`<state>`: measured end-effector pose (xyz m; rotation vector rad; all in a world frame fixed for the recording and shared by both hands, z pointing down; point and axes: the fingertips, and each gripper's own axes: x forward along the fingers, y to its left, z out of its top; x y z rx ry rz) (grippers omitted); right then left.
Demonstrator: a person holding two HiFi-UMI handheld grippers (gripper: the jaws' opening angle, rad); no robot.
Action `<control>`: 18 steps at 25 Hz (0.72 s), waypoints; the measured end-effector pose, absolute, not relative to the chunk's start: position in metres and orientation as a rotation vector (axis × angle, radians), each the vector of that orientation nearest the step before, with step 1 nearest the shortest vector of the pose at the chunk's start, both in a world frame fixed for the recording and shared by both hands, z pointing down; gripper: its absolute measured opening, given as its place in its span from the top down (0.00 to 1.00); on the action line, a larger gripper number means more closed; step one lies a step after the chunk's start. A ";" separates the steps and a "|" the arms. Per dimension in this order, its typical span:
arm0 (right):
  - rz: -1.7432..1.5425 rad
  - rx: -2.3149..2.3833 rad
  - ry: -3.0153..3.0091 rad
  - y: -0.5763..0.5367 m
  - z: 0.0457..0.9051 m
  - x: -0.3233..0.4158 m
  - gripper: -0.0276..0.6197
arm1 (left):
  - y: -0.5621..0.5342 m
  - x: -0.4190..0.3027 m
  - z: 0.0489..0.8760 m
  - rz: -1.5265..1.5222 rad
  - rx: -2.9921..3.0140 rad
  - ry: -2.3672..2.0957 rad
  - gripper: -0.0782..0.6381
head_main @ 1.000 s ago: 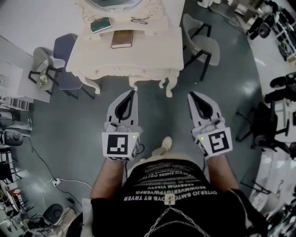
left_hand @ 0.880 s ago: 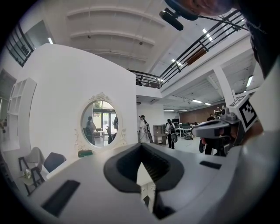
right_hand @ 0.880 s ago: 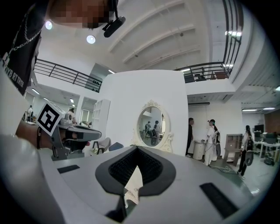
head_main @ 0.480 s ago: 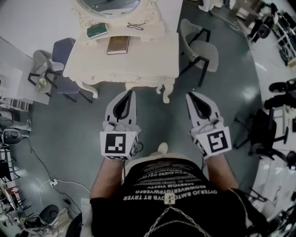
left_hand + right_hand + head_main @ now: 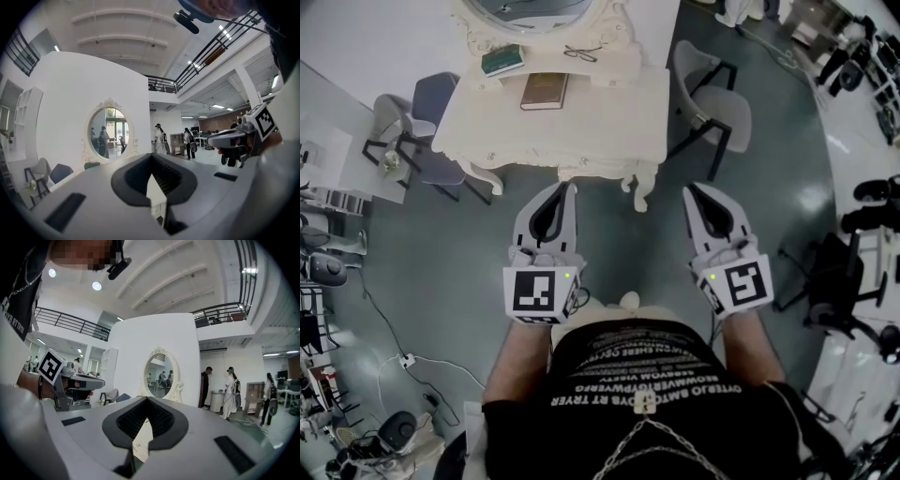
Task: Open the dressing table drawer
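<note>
The cream dressing table (image 5: 581, 117) stands just ahead of me, with its oval mirror (image 5: 530, 9) at the back. Its drawer front (image 5: 581, 161) runs along the near edge and looks closed. My left gripper (image 5: 572, 186) hangs level in front of that edge, shut and empty, a little short of the table. Off the table's right front corner, my right gripper (image 5: 687, 189) is also shut and empty. The left gripper view has its jaw tips (image 5: 151, 156) meeting below the mirror (image 5: 108, 132). Likewise, in the right gripper view the tips (image 5: 147, 399) meet near the mirror (image 5: 161, 376).
A brown book (image 5: 545, 91), a green box (image 5: 503, 59) and a pair of glasses (image 5: 581, 53) lie on the tabletop. A grey chair (image 5: 712, 98) stands right of the table, a blue chair (image 5: 431, 103) left. Cables (image 5: 403, 361) trail across the floor. People stand far off.
Both grippers have moved forward with the person and stand slightly closer to the table's front edge. Their jaws stay shut.
</note>
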<state>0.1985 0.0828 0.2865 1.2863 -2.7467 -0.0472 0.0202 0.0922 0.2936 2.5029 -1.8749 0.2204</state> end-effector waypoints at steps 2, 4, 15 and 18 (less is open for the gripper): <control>-0.047 1.280 -2.750 0.081 0.288 0.197 0.96 | 0.093 0.016 0.295 0.227 2.487 -1.885 0.89; -0.066 1.266 -2.746 0.078 0.291 0.194 0.95 | 0.093 0.010 0.295 0.223 2.477 -1.900 0.89; -0.062 1.287 -2.722 0.054 0.300 0.162 0.96 | 0.064 -0.022 0.298 0.199 2.472 -1.911 0.89; -0.047 1.302 -2.730 0.039 0.293 0.147 0.96 | 0.046 -0.034 0.288 0.131 2.466 -1.907 0.89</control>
